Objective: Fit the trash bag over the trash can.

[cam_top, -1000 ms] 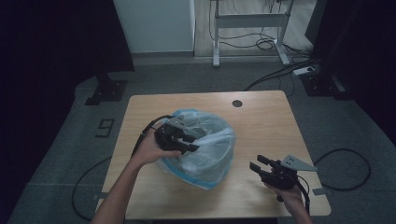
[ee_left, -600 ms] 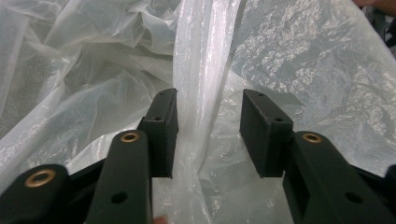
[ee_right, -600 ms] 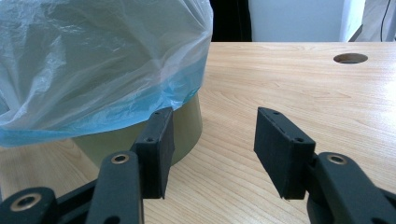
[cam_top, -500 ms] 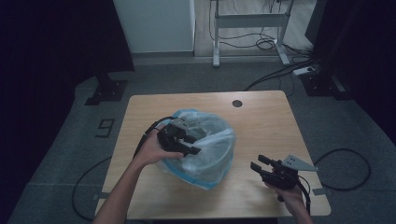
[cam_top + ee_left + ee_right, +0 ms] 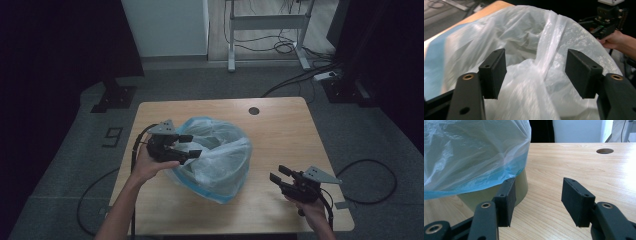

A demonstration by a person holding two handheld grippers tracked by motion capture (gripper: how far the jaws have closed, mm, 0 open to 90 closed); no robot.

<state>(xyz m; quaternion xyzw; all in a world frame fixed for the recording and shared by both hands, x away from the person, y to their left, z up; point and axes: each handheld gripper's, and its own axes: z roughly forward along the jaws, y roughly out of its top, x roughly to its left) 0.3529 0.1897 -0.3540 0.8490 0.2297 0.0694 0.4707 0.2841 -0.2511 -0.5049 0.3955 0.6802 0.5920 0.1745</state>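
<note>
- Two hand-held grippers are in use at a wooden worktop, one in each of the person's hands.
- Left gripper: held level at the left side of the bag, fingers pointing toward it.
- Left fingers: they have just been opening and now stand moderately wide. A twisted fold of bag film runs up between them in the left gripper view, and neither pad presses on it.
- Right gripper: held low over the near right part of the worktop, well apart from the bag, fingers pointing toward it.
- Right fingers: parted to a medium gap, nothing between them, bare wood behind.
- Plastic bag: translucent white with a blue lower band, sitting left of centre on the worktop, puffed up and crumpled.
- Bin: an olive-green wall shows under the bag's blue edge in the right gripper view; the film drapes over it.
- Round cable hole: set in the worktop near the far edge.
</note>
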